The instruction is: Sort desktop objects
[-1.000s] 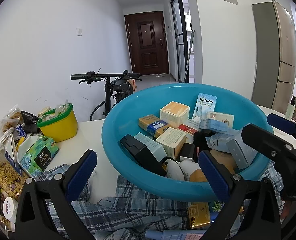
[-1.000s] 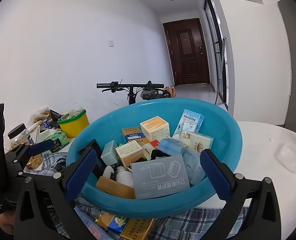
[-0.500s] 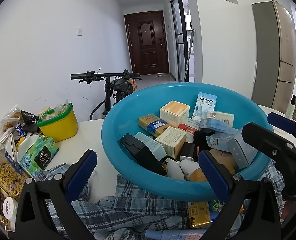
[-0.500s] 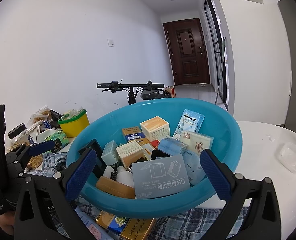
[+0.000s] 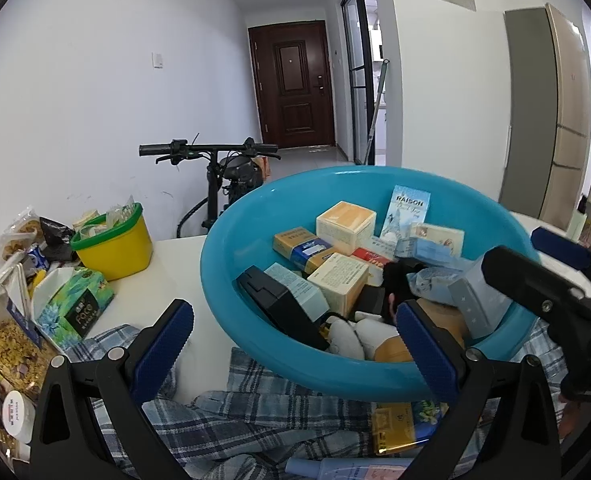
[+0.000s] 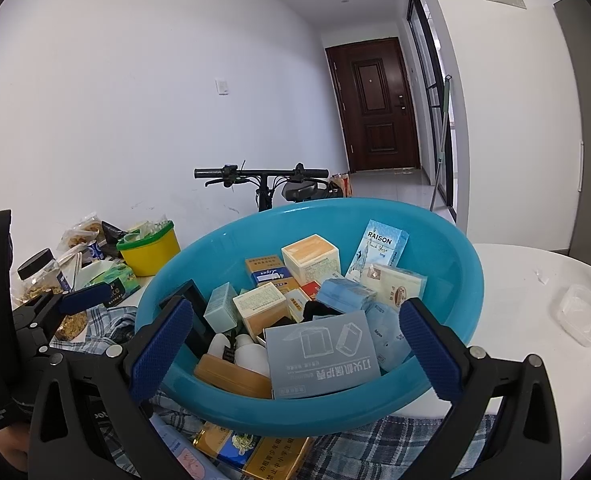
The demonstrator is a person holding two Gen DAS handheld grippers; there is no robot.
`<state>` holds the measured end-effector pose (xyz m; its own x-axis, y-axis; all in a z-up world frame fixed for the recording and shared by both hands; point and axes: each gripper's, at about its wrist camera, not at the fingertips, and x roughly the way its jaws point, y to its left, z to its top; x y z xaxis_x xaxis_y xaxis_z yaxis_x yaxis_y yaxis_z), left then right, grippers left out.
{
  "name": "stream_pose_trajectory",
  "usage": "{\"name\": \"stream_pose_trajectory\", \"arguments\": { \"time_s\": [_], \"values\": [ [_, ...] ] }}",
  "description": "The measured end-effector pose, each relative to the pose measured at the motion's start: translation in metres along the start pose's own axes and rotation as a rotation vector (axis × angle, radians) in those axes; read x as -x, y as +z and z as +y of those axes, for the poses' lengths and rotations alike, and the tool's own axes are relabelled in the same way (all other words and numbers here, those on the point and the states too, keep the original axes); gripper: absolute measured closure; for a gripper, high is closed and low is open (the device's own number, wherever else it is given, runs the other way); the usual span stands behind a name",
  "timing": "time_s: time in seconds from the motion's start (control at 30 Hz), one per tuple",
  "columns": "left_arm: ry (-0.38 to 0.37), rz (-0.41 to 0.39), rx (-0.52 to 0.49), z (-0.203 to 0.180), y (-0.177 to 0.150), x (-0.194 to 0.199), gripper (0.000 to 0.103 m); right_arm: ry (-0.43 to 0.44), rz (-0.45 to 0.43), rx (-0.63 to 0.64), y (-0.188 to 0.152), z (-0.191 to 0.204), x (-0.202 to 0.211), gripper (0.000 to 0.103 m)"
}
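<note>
You are holding both tongs spread wide and gripping nothing. Your left tongs [image 5: 293, 344] are hovering in front of the blue basin [image 5: 251, 240], and your right tongs [image 6: 295, 344] are facing the same basin [image 6: 451, 248] from its other side. The basin is sitting on the white worktop [image 6: 519, 276], partly over a plaid cloth [image 5: 231, 420], and it is holding the jumbled boxes: a grey flat pack [image 6: 321, 354] is leaning at its near edge, a RAISON carton [image 6: 381, 250] is standing at the back. A yellow tub [image 5: 113, 242] and a tissue pack [image 5: 77, 306] are lying well to the left. A clear container [image 6: 581, 314] is resting on the right.
</note>
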<state>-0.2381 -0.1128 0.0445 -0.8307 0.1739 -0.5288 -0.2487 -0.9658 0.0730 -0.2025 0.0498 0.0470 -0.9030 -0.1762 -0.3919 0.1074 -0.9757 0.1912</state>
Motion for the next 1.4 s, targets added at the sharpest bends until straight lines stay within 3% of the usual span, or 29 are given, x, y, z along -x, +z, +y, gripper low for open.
{"name": "stream_pose_trajectory", "arguments": {
  "time_s": [0.3,0.67,0.93,1.1,1.2,1.4],
  "values": [
    [-0.009,0.022,0.020,0.014,-0.009,0.016,0.000,0.018,-0.012,-0.021,0.004,-0.002,0.004,0.000],
    [-0.113,-0.032,-0.068,0.022,-0.043,0.068,0.000,0.043,-0.034,0.011,0.004,0.010,0.009,0.000],
    [-0.251,0.097,-0.135,0.004,-0.071,0.045,0.000,0.012,-0.005,0.043,0.000,0.010,0.001,0.000],
    [-0.223,0.157,-0.232,-0.020,-0.086,0.027,0.000,0.016,-0.004,0.015,0.001,0.003,0.001,0.000],
    [-0.209,0.186,-0.263,-0.019,-0.088,0.020,0.000,0.019,-0.001,0.014,0.001,0.003,0.001,0.000],
    [-0.244,0.252,-0.444,-0.005,-0.086,0.009,0.000,0.031,0.001,0.012,0.001,0.005,0.002,0.000]
  ]
}}
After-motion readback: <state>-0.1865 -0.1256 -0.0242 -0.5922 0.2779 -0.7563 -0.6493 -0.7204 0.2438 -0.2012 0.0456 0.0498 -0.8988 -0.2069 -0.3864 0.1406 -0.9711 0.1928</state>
